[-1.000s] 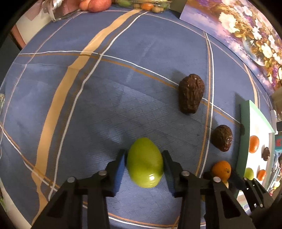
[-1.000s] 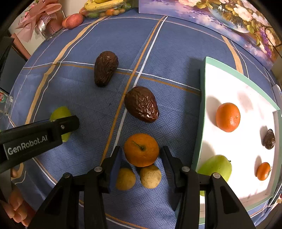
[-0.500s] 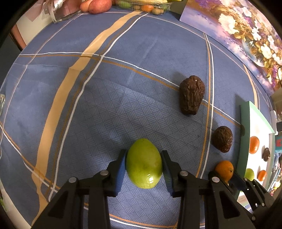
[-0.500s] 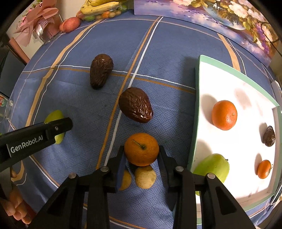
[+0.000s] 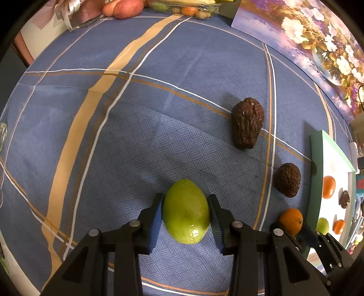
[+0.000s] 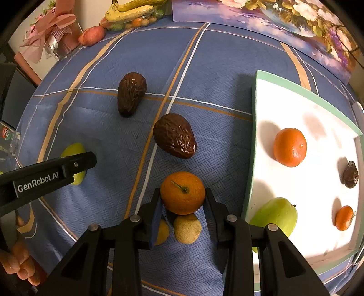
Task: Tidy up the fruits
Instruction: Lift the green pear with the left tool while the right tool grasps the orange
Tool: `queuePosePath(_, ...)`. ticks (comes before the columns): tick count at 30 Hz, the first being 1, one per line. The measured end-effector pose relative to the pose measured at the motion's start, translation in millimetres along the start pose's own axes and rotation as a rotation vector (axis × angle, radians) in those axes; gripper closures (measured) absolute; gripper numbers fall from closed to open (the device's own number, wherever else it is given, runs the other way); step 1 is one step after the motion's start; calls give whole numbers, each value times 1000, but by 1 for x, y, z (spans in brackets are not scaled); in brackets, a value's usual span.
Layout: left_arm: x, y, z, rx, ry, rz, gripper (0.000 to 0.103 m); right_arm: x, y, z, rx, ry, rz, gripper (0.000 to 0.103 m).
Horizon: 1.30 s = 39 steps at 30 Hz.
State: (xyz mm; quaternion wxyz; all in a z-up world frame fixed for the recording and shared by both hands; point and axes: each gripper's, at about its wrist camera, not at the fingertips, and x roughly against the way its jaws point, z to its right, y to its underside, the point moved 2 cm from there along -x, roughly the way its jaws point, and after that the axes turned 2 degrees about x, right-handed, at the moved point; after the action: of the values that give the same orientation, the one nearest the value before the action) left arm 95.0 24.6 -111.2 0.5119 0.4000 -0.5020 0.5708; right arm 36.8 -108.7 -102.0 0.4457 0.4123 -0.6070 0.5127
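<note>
My left gripper (image 5: 185, 201) is shut on a green pear-shaped fruit (image 5: 186, 216) that rests on the blue checked tablecloth (image 5: 136, 141). The pads of my right gripper (image 6: 183, 195) press both sides of an orange (image 6: 182, 189), so it is shut on it. Two small tan fruits (image 6: 187, 231) lie just under that orange. Two wrinkled dark-brown avocados (image 6: 131, 93) (image 6: 174, 136) lie further out on the cloth. The white tray with a green rim (image 6: 254, 136) at the right holds an orange (image 6: 290, 146), a green apple (image 6: 275, 216), a small orange (image 6: 344, 217) and a small dark fruit (image 6: 350, 174).
At the table's far edge stand a pack of bananas and small fruit (image 6: 134, 11), a red apple (image 6: 92, 35), a pink bowed gift (image 6: 52, 27) and a flower picture (image 6: 273, 18). A person's fingers (image 6: 20, 266) show at the lower left.
The right gripper's jaws have closed from a gap on each side onto the orange. The left gripper has kept still on the green fruit.
</note>
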Motion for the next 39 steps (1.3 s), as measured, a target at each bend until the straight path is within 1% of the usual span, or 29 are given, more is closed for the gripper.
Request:
queuePosePath(6, 1, -4, -11, 48, 34, -7, 62, 5, 2, 9, -32, -44, 3, 66)
queuePosePath(9, 2, -5, -14, 60, 39, -8, 62, 10, 3, 18, -70, -72, 9, 67)
queuePosePath(15, 5, -4, -18, 74, 27, 5, 62, 30, 4, 35, -115, -91, 59, 67)
queuePosePath(19, 16, -3, -20, 77, 29, 32, 62, 43, 5, 41, -129, -97, 94, 67)
queuePosePath(26, 42, -2, -16, 58, 27, 109, 62, 63, 9, 38, -113, -89, 146, 67)
queuePosePath(30, 53, -3, -11, 45, 38, 146, 62, 73, 8, 37, -109, -67, 174, 67)
queuePosePath(34, 57, -2, 2, 1, 39, 164, 62, 83, 7, 41, -123, -35, 211, 67)
queuePosePath(35, 58, -1, 5, -12, 39, 165, 62, 88, 7, 45, -132, -18, 229, 67)
queuePosePath(39, 60, 2, 20, -59, 52, 169, 62, 99, 7, 61, -190, 4, 269, 67)
